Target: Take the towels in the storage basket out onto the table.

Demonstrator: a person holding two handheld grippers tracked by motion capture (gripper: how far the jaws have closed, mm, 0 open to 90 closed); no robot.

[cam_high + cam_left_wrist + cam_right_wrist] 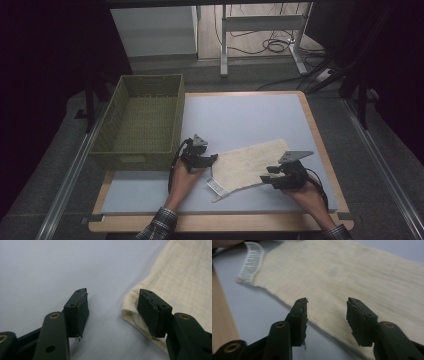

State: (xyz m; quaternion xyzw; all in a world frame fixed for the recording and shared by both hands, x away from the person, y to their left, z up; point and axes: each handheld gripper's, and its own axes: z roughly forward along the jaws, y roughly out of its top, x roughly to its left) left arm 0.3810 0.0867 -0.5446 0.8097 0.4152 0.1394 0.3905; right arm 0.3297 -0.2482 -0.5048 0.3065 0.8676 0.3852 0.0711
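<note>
A cream cloth (pixel 250 162) lies flat on the blue-grey mat (pixel 240 115), with a white label (pixel 216 187) at its near left corner. My left gripper (pixel 213 159) is at the cloth's left edge and stands open. In the left gripper view, one of its jaws is over a folded corner of the cloth (pixel 180 272) and the other over bare mat; the gripper (pixel 112 307) presses on nothing. My right gripper (pixel 266 176) is at the cloth's near right edge, also open. In the right gripper view this gripper (pixel 327 312) hovers over the hem of the cloth (pixel 337 272), with the label (pixel 250 262) farther off.
A green woven basket (pixel 132 160) stands on the table's left side, right behind my left hand. The mat covers a wooden table whose near edge (pixel 220 222) shows bare. Beyond the table are a desk frame and cables on the floor.
</note>
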